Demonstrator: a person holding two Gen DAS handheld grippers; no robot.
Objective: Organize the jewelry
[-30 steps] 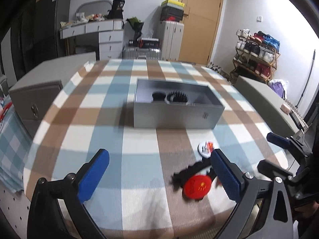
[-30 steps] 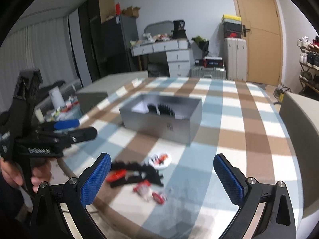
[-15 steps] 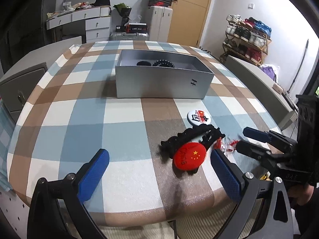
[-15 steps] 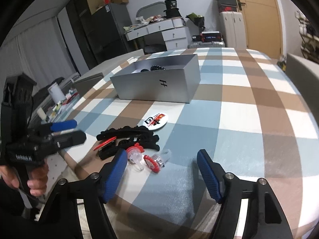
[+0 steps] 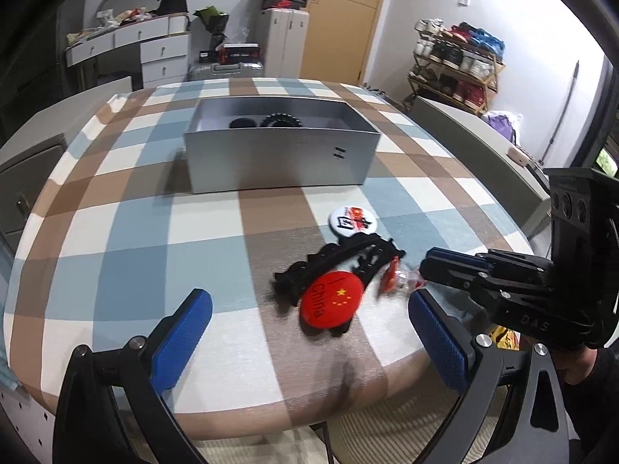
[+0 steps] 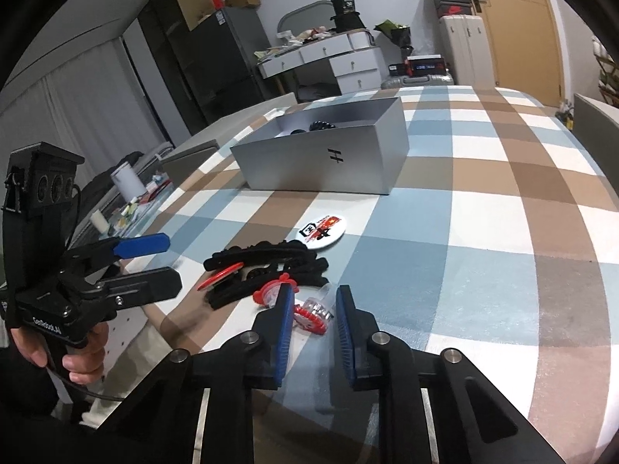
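Note:
A silver box [image 5: 278, 154] stands on the checked tablecloth with dark items inside; it also shows in the right wrist view [image 6: 325, 158]. In front lie black hair clips [image 5: 340, 259], a red round badge [image 5: 332, 301], a white badge [image 5: 352, 221] and small red-and-clear pieces [image 6: 313, 311]. My right gripper [image 6: 311, 305] has its jaws narrowed around a red-and-clear piece, with a gap still showing. My left gripper [image 5: 309, 332] is wide open and empty, just before the red badge.
The table's near edge runs just under both grippers. Grey chairs [image 5: 468, 123] flank the table. Drawers, a suitcase, a shoe rack and a door stand behind.
My right gripper has moved down to the red-and-clear pieces and its jaws have closed in much narrower. My left gripper has drawn nearer the pile and stays open.

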